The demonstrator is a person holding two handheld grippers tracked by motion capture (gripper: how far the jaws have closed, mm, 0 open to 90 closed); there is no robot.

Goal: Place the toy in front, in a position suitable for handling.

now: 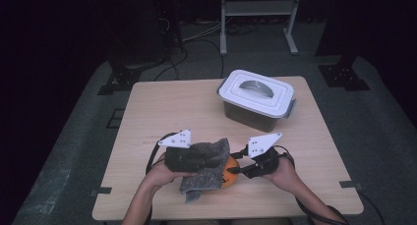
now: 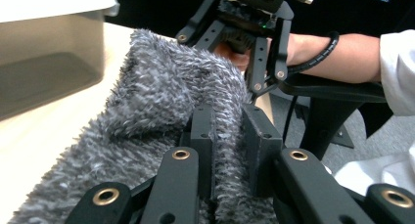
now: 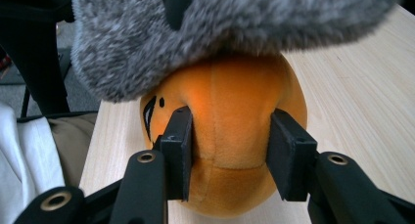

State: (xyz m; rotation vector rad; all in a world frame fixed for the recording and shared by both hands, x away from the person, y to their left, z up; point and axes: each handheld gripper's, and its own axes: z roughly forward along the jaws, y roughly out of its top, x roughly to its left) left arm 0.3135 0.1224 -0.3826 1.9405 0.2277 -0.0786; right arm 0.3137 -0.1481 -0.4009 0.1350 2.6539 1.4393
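Bin [image 1: 255,101] lidded; fingers grip cloth [image 1: 209,162], toy [image 1: 229,172].

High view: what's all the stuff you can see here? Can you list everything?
Table: one, light wood, middle of the view.
Box: one, clear grey with a white handled lid, far right of the table.
Cloth: one, fuzzy grey, near edge, draped over the toy.
Toy: one, orange plush, near edge under the cloth.
Left gripper: one, black, shut on the cloth.
Right gripper: one, black, shut on the toy.
Hands: two, at the bottom edge.
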